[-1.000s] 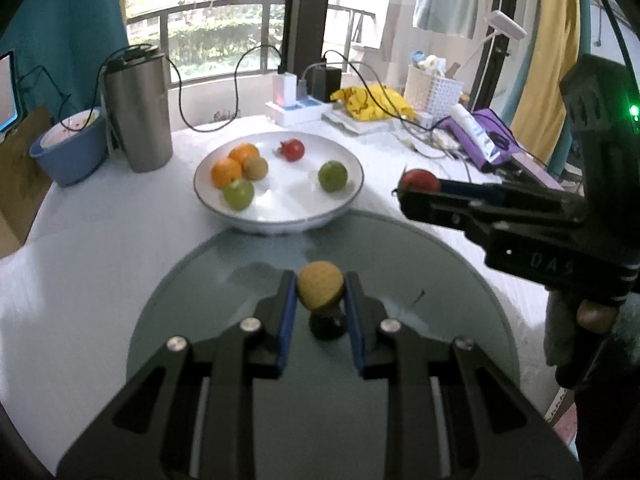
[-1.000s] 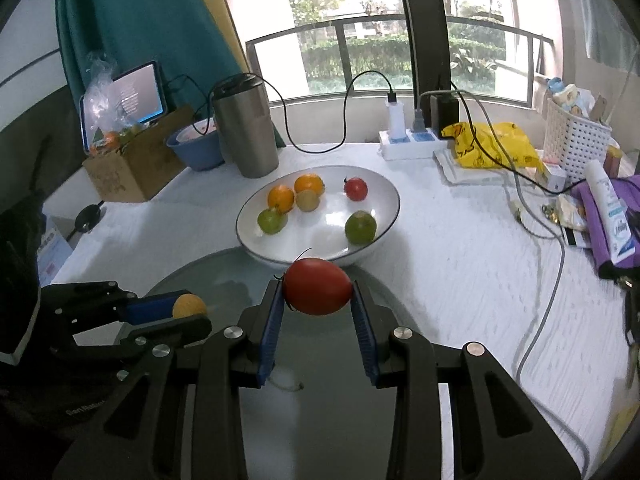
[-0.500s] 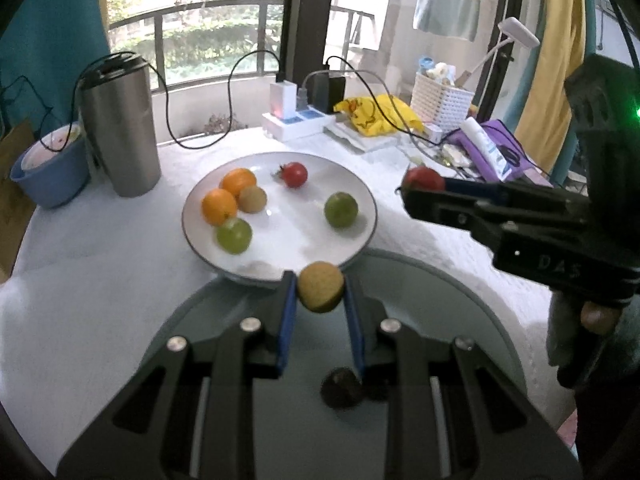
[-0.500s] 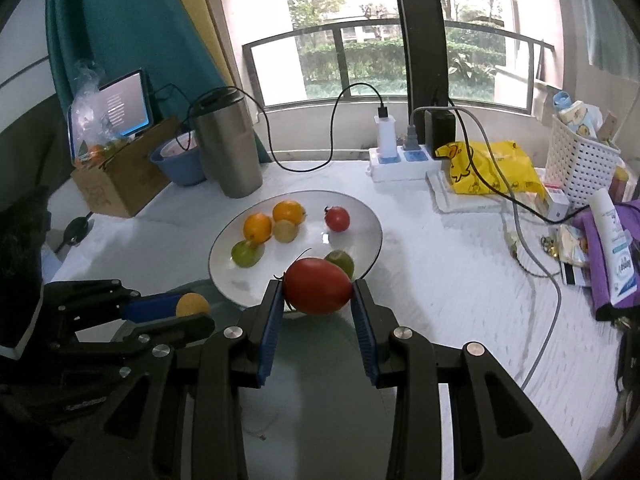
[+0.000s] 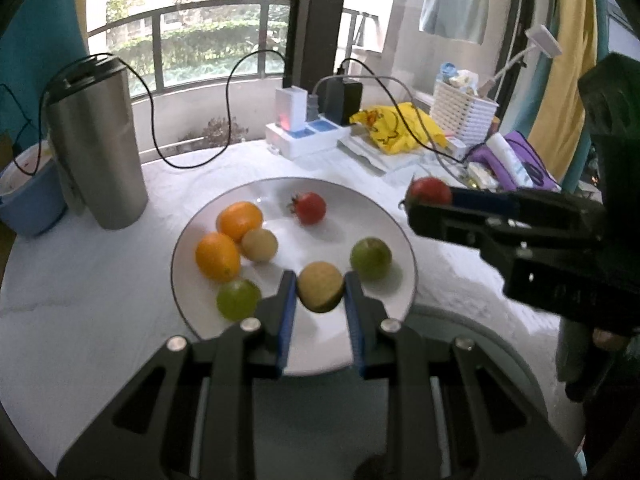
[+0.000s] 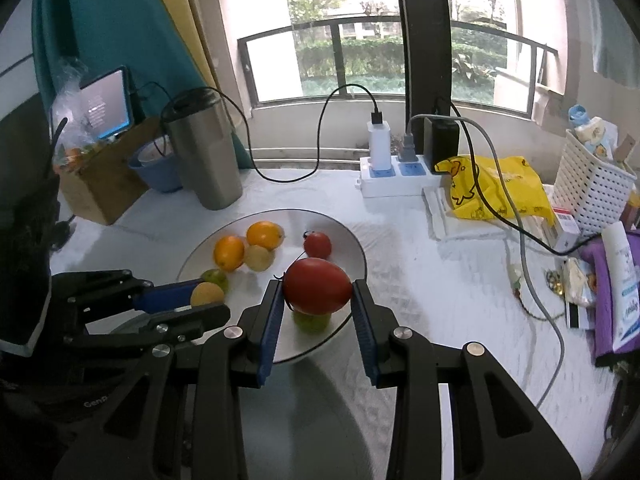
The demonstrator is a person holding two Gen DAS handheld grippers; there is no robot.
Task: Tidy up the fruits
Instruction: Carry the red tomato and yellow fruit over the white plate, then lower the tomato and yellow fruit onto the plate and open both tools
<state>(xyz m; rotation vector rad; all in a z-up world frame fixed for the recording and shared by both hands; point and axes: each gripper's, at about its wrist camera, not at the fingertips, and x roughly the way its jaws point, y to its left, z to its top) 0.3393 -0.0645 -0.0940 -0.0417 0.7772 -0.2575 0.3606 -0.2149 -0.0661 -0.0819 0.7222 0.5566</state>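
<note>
In the left wrist view, a small tan fruit (image 5: 320,286) is pinched by the left tool (image 5: 320,300) over the near rim of the plate (image 5: 394,220); it is judged light and firm. In the right wrist view, a red tomato (image 6: 317,286) is pinched across its middle by the right tool (image 6: 318,312) above the plate's right edge; it is judged smooth, soft and easily bruised.

The right gripper (image 6: 318,294) clamps a red tomato (image 6: 317,286) above the white plate (image 6: 356,248) of fruit.

Bare white room is lying open at the middle of the plate (image 5: 360,216), between the small tomato (image 5: 310,208) and the green fruit (image 5: 370,258). Two oranges (image 5: 218,256) and a steel tumbler (image 5: 96,148) (cable trailing) are crowding the plate's left side.
</note>
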